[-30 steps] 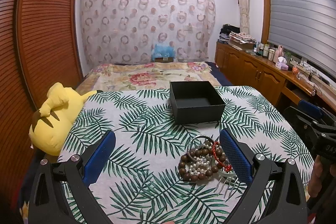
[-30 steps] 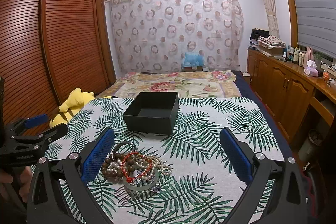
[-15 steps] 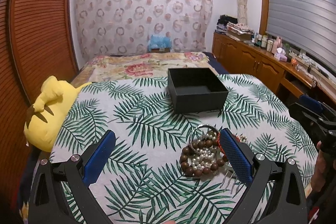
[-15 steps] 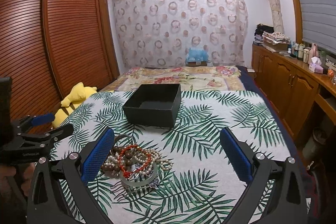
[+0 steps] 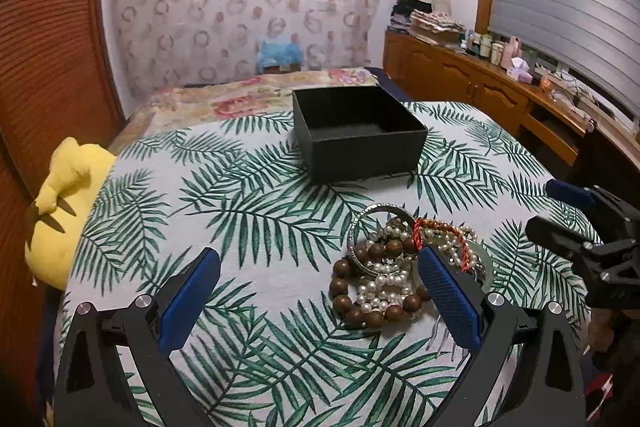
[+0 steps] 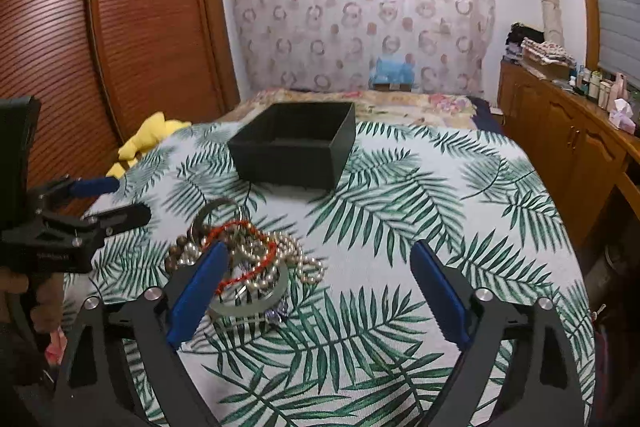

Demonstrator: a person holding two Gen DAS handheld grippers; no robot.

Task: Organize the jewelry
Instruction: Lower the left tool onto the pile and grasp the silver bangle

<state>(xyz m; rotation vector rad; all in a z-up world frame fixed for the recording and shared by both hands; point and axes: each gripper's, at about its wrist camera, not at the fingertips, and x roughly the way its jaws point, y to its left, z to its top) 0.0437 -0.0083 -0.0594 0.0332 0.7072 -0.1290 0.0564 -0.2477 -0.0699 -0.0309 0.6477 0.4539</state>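
Well, jewelry pile [image 5: 404,267] near tbl edge; black box [image 5: 360,131] apart, behind.

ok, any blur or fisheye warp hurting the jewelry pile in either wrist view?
Left wrist: jewelry pile sharp, beads distinct; black box slightly soft; edges bowed, corners vignetted. Right wrist: motion blur smears pile and box; same warp.

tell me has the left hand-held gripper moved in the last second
Yes. In the left wrist view the black box and jewelry pile sit lower and larger than before, so the left hand-held gripper has tilted downward and edged closer to them.
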